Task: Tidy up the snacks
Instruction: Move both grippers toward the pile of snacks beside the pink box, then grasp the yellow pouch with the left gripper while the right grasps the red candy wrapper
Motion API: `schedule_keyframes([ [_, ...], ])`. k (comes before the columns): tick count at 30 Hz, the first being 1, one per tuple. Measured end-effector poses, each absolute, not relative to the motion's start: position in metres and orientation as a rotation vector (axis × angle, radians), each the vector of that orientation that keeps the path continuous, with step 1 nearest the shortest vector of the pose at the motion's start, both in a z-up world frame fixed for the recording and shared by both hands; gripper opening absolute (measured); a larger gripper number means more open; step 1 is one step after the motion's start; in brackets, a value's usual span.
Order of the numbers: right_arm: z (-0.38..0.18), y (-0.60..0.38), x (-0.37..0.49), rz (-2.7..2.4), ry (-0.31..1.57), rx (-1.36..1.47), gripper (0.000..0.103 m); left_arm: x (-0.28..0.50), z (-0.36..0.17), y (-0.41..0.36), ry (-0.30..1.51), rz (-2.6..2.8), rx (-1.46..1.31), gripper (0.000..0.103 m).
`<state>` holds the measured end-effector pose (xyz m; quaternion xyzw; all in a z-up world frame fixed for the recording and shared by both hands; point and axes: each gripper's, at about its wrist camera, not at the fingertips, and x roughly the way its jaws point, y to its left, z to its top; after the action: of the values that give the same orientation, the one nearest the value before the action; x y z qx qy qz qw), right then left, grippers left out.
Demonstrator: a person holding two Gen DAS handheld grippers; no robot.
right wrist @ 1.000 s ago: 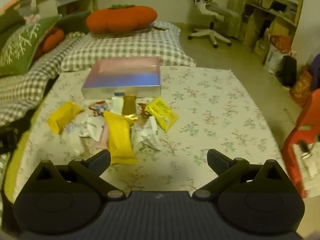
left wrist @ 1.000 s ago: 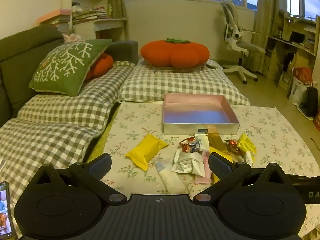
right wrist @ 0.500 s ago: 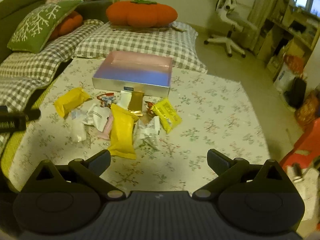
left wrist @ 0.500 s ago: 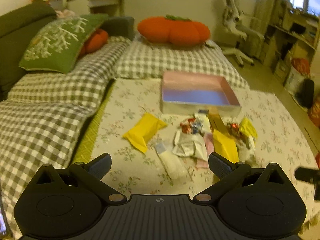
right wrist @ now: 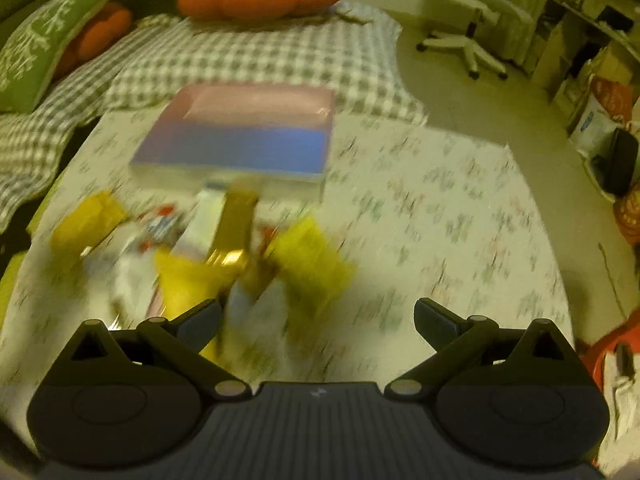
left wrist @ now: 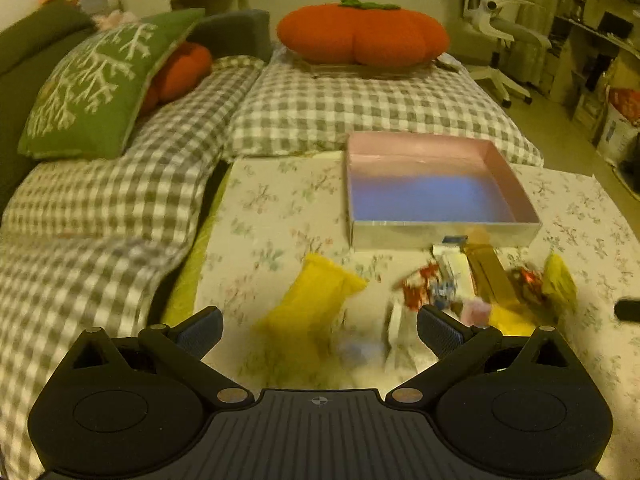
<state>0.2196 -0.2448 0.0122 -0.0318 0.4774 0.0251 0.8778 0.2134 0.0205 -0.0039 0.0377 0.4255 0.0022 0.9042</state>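
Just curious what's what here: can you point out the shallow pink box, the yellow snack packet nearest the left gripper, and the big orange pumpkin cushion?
Shallow pink box (left wrist: 432, 196): left wrist view, inner floor.
Yellow snack packet (left wrist: 312, 304): left wrist view, middle of wrapper.
Orange pumpkin cushion (left wrist: 360, 36): left wrist view, front bulge.

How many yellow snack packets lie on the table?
3. One sits left of the pile, one at its right end, and one in the middle, partly behind the left tongs' finger. Blur may hide more.

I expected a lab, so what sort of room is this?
Most likely a home living room: a sofa with checked covers and a pumpkin cushion, a low floral-clothed table, and an office chair by a desk.
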Motion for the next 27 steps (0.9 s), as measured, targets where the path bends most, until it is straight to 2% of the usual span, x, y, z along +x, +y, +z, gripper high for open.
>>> schedule_keyframes([
  [6,-0.012,-0.261,0.248,0.042,1.034,-0.069,0.101,0.254,-0.003,0.016,0.894,0.005,0.110,0.103],
  [8,-0.016,-0.262,0.260,0.053,1.070,-0.052,0.096,0.268,-0.004,0.012,0.914,-0.003,0.096,0.103],
  [10,-0.013,-0.260,0.270,0.051,1.058,-0.030,0.095,0.279,-0.005,0.007,0.932,-0.012,0.078,0.103],
  [19,-0.010,-0.256,0.303,0.003,1.091,0.051,0.095,0.303,-0.021,0.034,0.954,0.090,0.024,0.103],
  [25,-0.038,-0.244,0.292,0.060,1.104,-0.039,0.094,0.293,-0.038,0.040,0.966,0.084,0.014,0.102],
  [27,-0.049,-0.239,0.291,0.133,1.124,-0.086,0.085,0.292,-0.048,0.033,0.985,0.046,0.056,0.103],
])
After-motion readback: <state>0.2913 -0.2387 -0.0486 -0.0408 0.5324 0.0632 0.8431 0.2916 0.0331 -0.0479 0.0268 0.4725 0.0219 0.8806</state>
